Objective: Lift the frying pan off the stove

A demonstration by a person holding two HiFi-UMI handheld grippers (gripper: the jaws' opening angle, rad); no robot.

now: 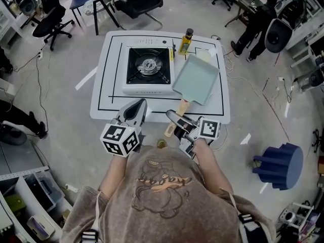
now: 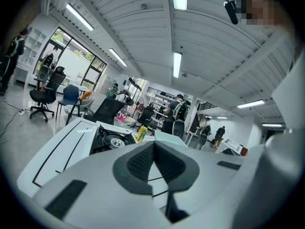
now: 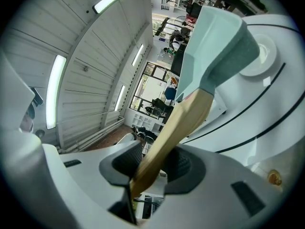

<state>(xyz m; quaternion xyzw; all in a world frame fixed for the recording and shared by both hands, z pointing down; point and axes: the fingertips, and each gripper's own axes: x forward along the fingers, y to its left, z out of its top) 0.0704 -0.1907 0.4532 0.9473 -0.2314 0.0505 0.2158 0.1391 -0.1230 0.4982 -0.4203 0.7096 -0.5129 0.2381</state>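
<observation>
white table [image 1: 110, 75], teal pan [image 1: 196, 79], grey floor [image 1: 61, 146]

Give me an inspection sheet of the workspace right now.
Surface: white table, black lines marked on it.
Job's things: stove, burner bare; frying pan right of it, off the burner.
Clutter: yellow bottle behind the pan; white dish beside it.
Grippers: right tongs shut on the pan's wooden handle; left tongs shut, empty, at the table's near edge.
Cables: floor cable left of the table.
Surroundings: office chairs, blue stool, a person standing far right.
</observation>
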